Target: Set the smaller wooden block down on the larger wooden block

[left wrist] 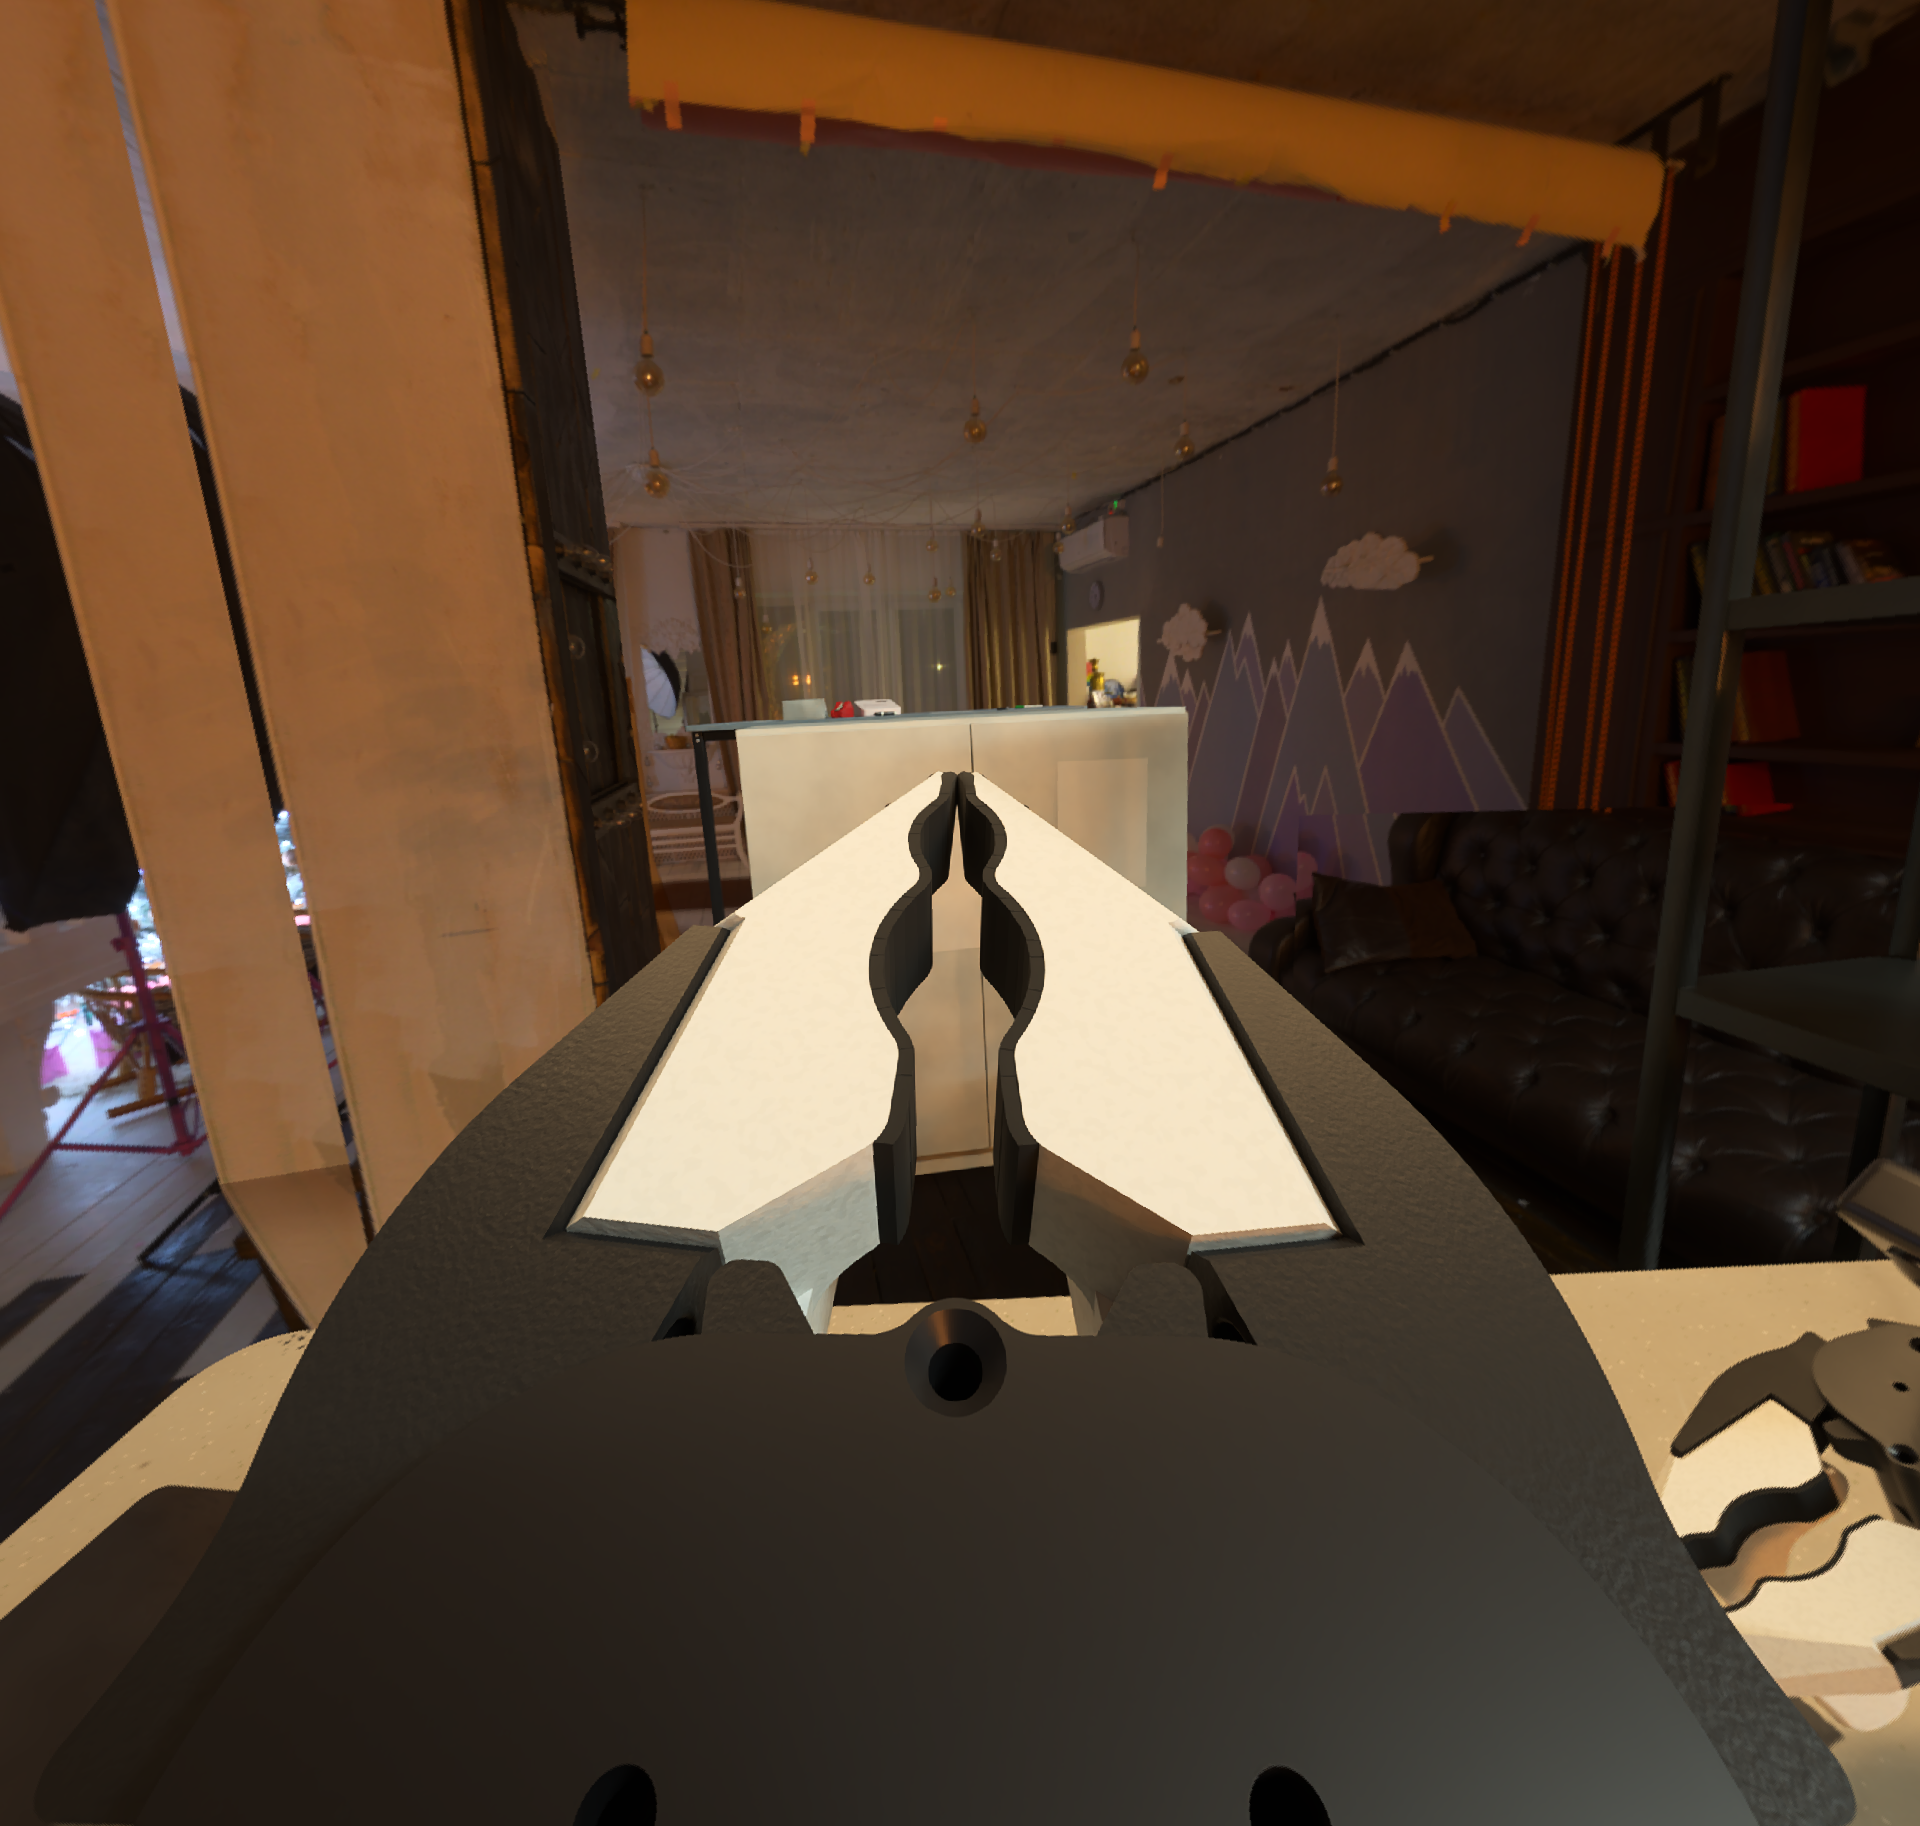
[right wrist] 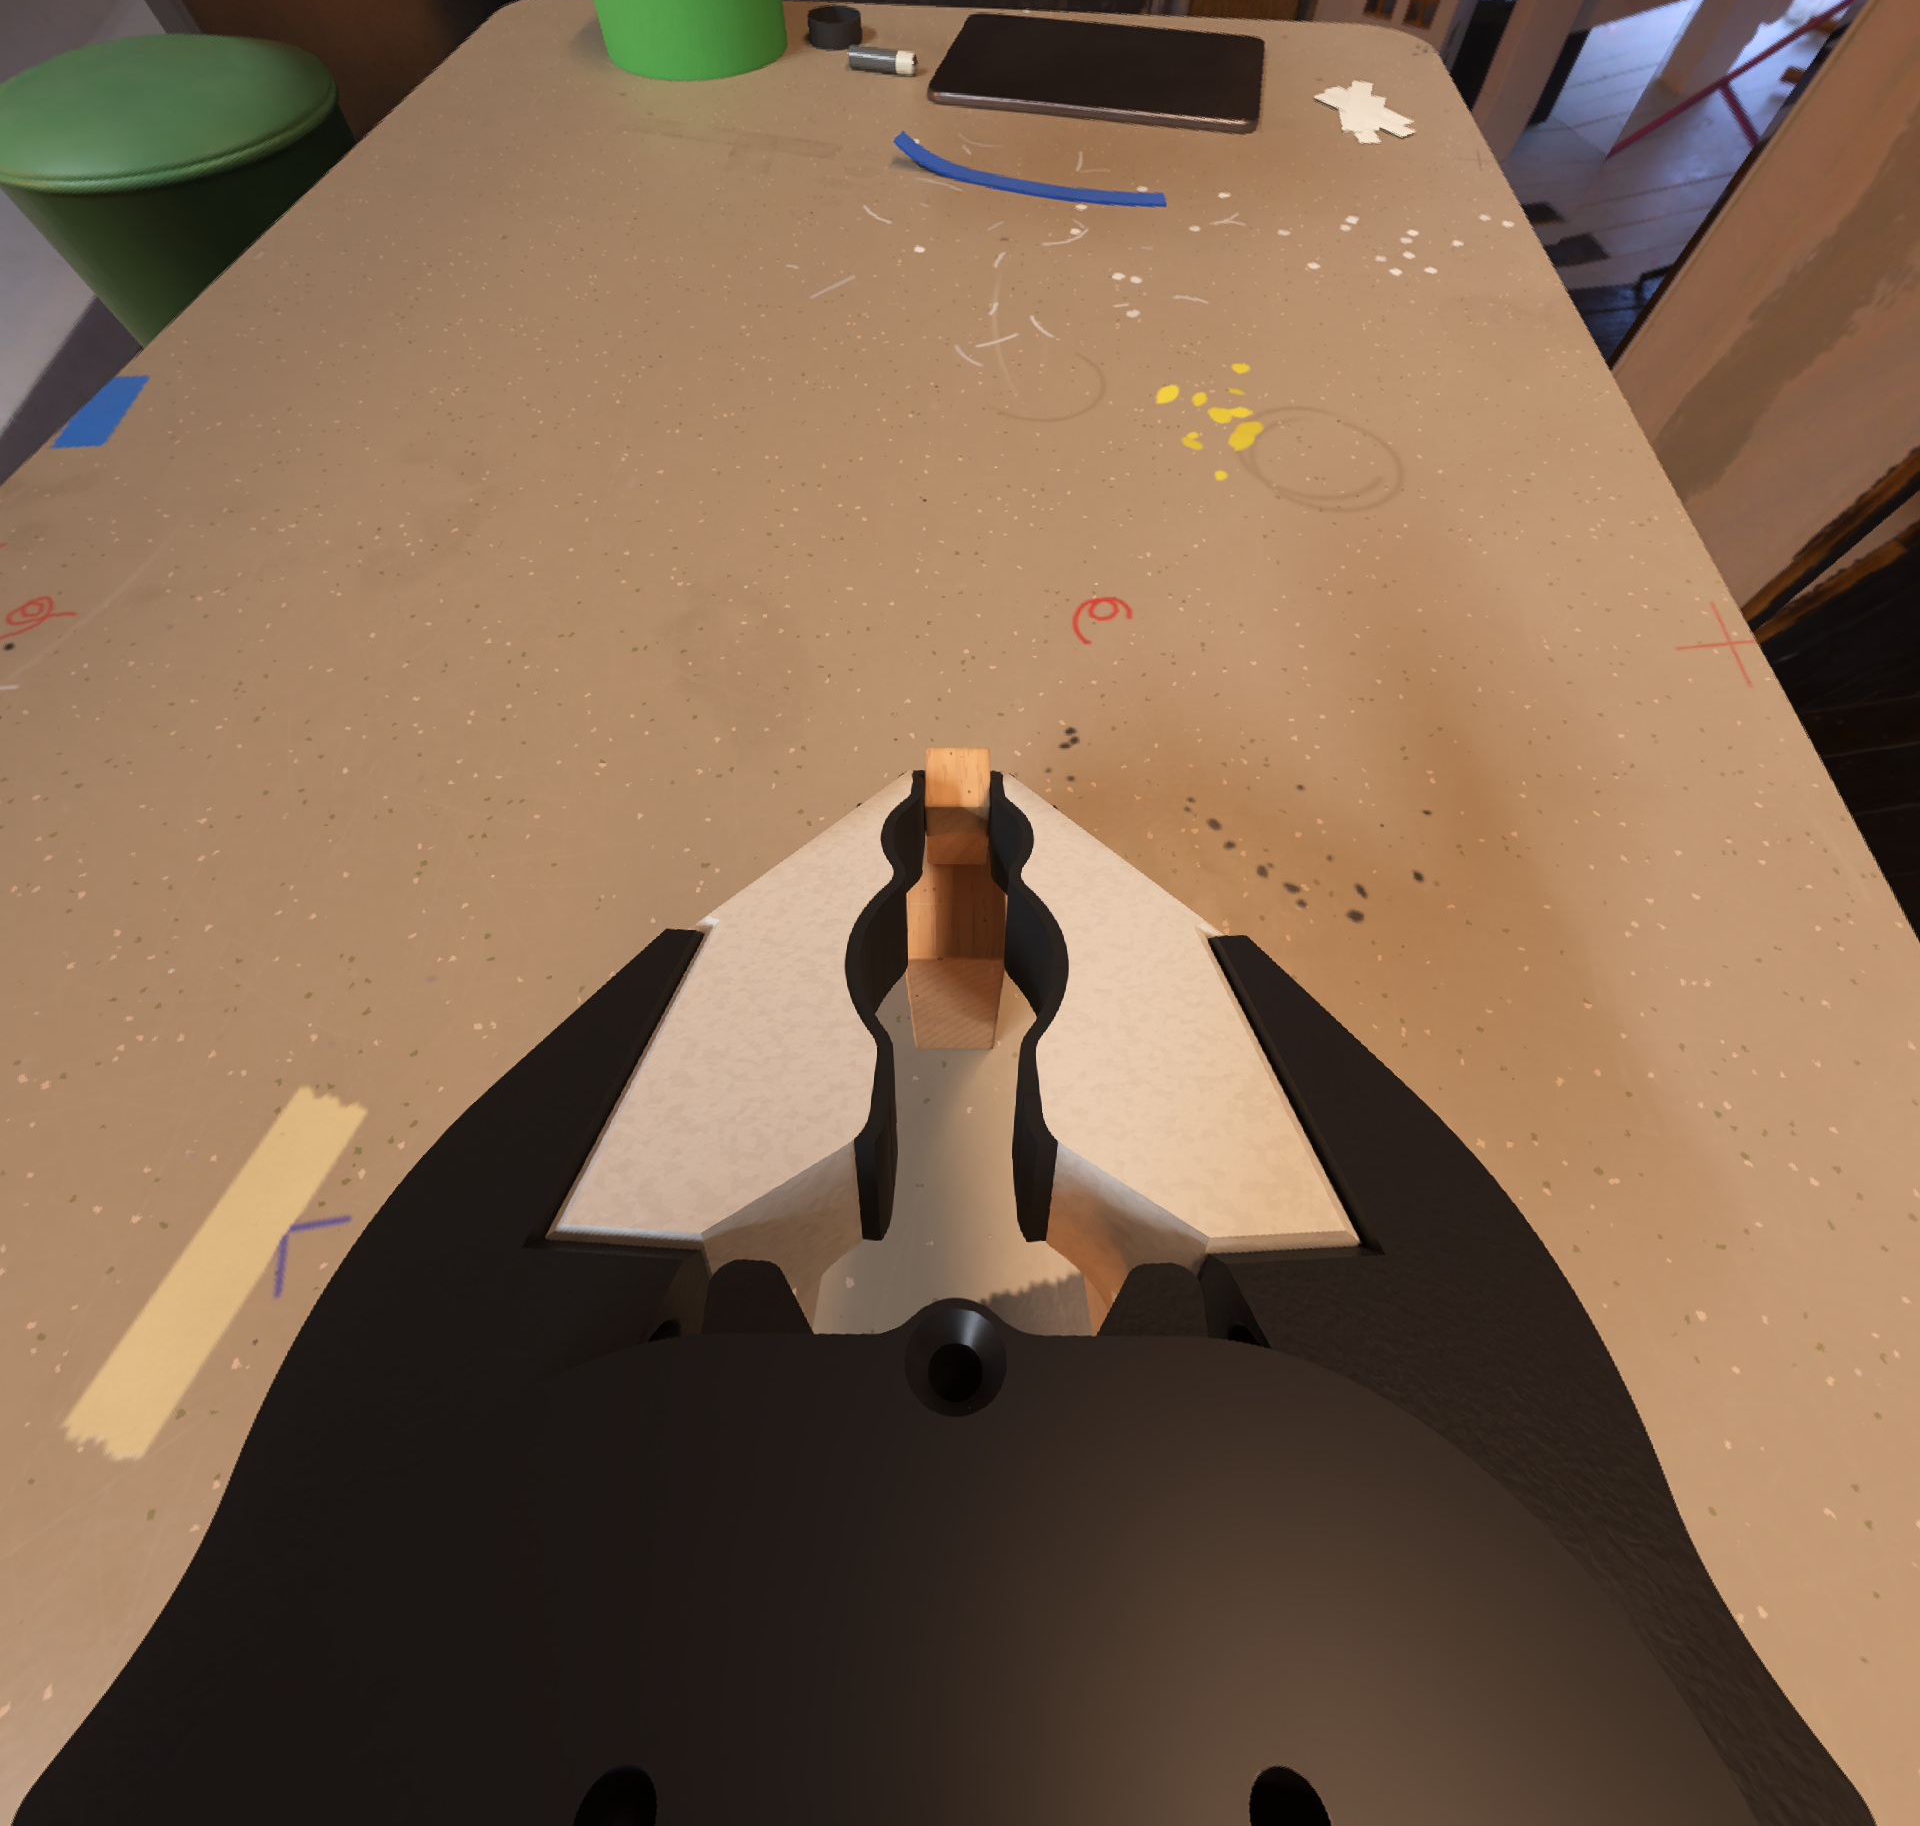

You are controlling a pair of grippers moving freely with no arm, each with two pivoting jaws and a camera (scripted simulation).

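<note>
two grippers: right gripper (right wrist: 957,789) fingers pinching smaller wooden block (right wrist: 957,777) above larger wooden block (right wrist: 954,955); left gripper (left wrist: 954,789) fingers pressed together.

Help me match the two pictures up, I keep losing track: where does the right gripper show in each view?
Left wrist view: the right gripper sits at the lower right edge, low over the table.
Right wrist view: it fills the lower centre, its fingers shut on the smaller wooden block.
Shared landmark: the speckled tan table, under the gripper in both.
</note>
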